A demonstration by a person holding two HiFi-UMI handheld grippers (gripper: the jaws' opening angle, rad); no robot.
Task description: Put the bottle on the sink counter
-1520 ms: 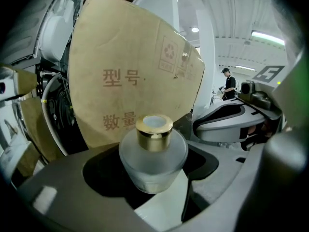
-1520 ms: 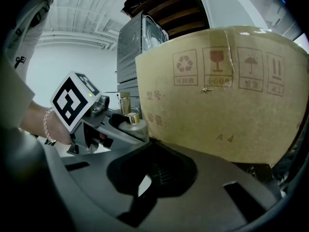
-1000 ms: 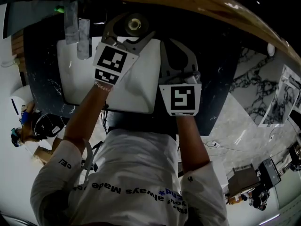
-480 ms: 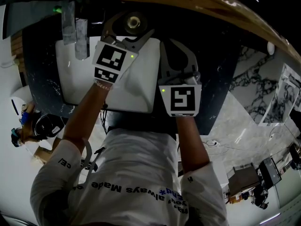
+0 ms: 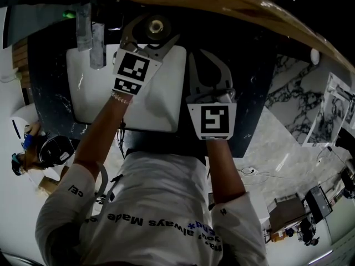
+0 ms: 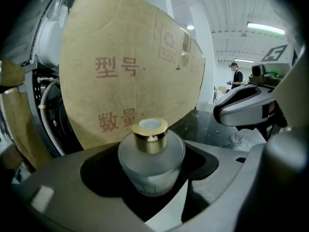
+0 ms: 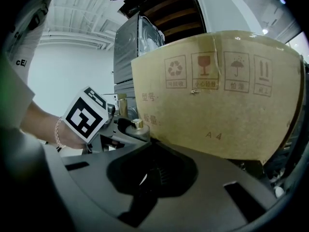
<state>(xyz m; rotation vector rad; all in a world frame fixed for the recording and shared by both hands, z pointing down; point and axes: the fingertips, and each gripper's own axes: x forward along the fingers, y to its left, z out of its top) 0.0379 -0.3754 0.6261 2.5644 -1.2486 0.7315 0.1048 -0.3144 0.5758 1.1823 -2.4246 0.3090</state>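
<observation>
**A:** Frosted glass and a gold cap: that is the bottle we see upright in the pocket of the left hand-held gripper. Do we call it gripped?

**B:** We do. In the left gripper view both jaws press against its round body, one from each side, so that gripper is clamped on the bottle.

**A:** And where do we place it?

**B:** From the head view, near the far right corner of the white sink, over the dark marbled worktop just behind the rim. We cannot tell whether its base touches the worktop, because the jaws cover it.

**A:** What do we make of the right hand-held gripper?

**B:** Its tips meet and the pocket behind them is dark and empty, so we read it as closed on nothing. It hangs over the worktop just right of the sink, beside the left one and clear of the bottle.

**A:** What do we see behind the bottle?

**B:** A sheet of brown cardboard with printed characters stands close behind it. In the right gripper view we also see the left gripper's marker cube, with the cap showing just beside it.

**A:** And the tap?

**B:** We find it at the sink's far left, well apart from the bottle.
</observation>
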